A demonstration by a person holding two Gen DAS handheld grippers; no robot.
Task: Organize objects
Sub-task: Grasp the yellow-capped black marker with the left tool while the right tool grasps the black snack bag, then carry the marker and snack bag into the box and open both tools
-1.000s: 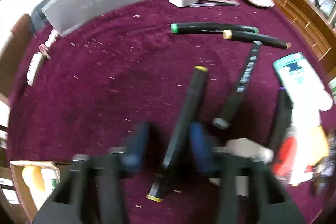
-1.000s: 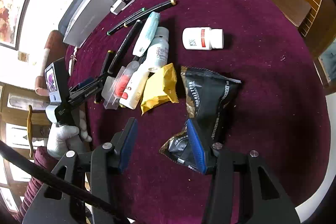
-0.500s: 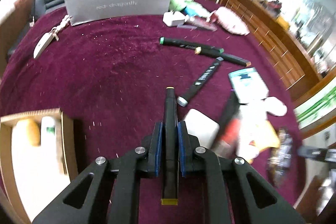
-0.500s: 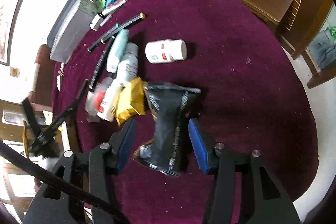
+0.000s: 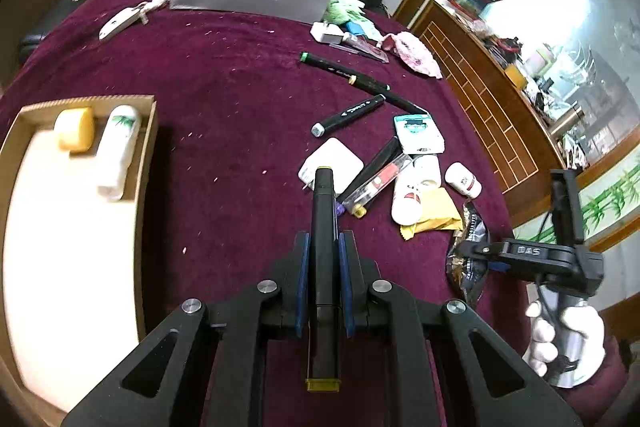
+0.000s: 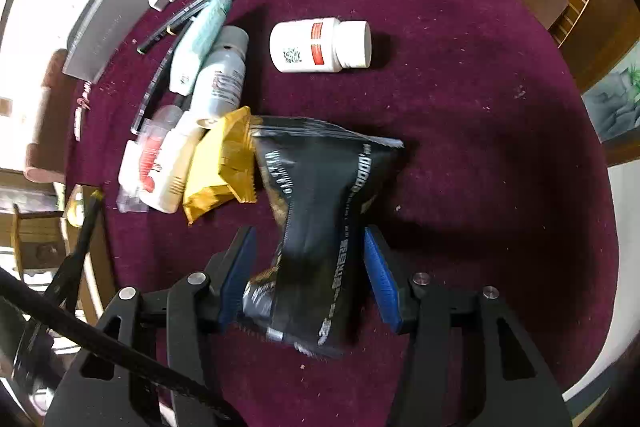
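Jaws of the left gripper are clamped on a black marker with yellow end caps, held above the maroon-covered bench between a cardboard tray and a clutter of bottles and markers. Those of the right gripper stand apart on either side of a black snack pouch lying on the bench; whether the blue pads touch it cannot be told. A white pill bottle lies beyond.
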